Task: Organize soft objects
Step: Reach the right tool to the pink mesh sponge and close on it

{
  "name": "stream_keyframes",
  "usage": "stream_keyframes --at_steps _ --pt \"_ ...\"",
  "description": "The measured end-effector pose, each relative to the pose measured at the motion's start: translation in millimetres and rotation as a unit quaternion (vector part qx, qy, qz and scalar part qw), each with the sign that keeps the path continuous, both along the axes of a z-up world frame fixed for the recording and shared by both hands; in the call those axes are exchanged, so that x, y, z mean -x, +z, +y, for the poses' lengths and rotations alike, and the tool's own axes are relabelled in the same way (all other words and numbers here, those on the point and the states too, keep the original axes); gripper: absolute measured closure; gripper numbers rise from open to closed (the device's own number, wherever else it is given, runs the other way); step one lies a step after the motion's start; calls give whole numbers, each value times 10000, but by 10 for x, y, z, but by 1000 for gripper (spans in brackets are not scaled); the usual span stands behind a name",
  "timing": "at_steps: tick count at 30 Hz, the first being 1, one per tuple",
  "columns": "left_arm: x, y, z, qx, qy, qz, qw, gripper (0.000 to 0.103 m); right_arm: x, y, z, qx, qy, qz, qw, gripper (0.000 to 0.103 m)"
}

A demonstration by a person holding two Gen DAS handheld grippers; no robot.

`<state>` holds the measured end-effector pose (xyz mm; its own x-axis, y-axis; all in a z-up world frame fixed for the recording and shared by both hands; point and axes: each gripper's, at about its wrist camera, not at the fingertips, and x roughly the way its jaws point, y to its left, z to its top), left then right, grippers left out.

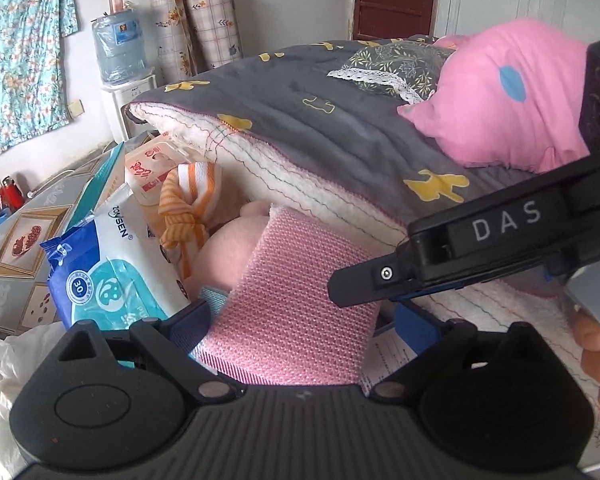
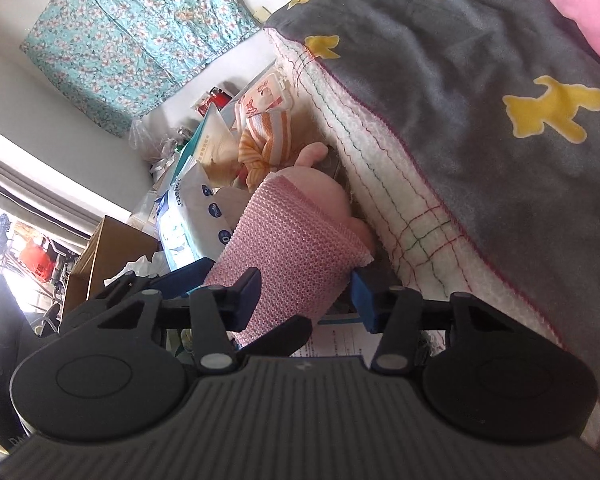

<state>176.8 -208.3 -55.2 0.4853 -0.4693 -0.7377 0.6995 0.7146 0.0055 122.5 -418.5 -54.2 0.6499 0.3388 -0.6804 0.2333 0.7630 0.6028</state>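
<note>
A pink mesh sponge pad (image 1: pixel 292 304) stands on edge between my left gripper's (image 1: pixel 300 320) blue fingers, which are closed against both its sides. In the right wrist view the same pad (image 2: pixel 288 252) lies between my right gripper's (image 2: pixel 276 300) spread blue fingers (image 2: pixel 364 300), and the left gripper's finger crosses in front. A pink plush toy (image 1: pixel 228 256) lies behind the pad. An orange-striped cloth (image 1: pixel 188 200) sits beyond it. A pink pillow (image 1: pixel 508 92) rests on the grey quilt (image 1: pixel 340 120).
A blue wet-wipes pack (image 1: pixel 108 280) and other packets (image 1: pixel 152 168) crowd the left. The quilt's white edge (image 1: pixel 300 184) rises on the right. A printed paper (image 1: pixel 388 356) lies under the pad. A water bottle (image 1: pixel 118 48) stands by the far wall. A cardboard box (image 2: pixel 104 256) is at left.
</note>
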Motion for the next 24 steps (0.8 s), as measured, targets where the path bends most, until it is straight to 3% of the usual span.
stream_keyframes --at_steps 2,7,9,11,13,18,24 --pt "-6 -22 9 -19 71 25 10000 16 -5 -17 -16 -34 -40 -13 10000 57" --pt "-13 -17 50 104 238 64 9996 20 55 15 -21 -36 -105 -141 9998 69" --pt "10 28 65 121 246 -1 9996 22 76 42 -12 -36 -125 -175 9998 70" --pt "40 81 84 179 248 -43 9995 33 111 84 -2 44 -169 -233 9996 70" --pt "68 131 98 219 259 -76 9994 34 154 135 0 53 -198 -335 9992 70" --pt "93 109 54 110 232 -31 9997 31 148 104 -12 78 -316 -399 9987 71" --pt "100 -25 -22 -125 160 150 9997 19 117 -72 -70 -204 -326 -264 9989 72"
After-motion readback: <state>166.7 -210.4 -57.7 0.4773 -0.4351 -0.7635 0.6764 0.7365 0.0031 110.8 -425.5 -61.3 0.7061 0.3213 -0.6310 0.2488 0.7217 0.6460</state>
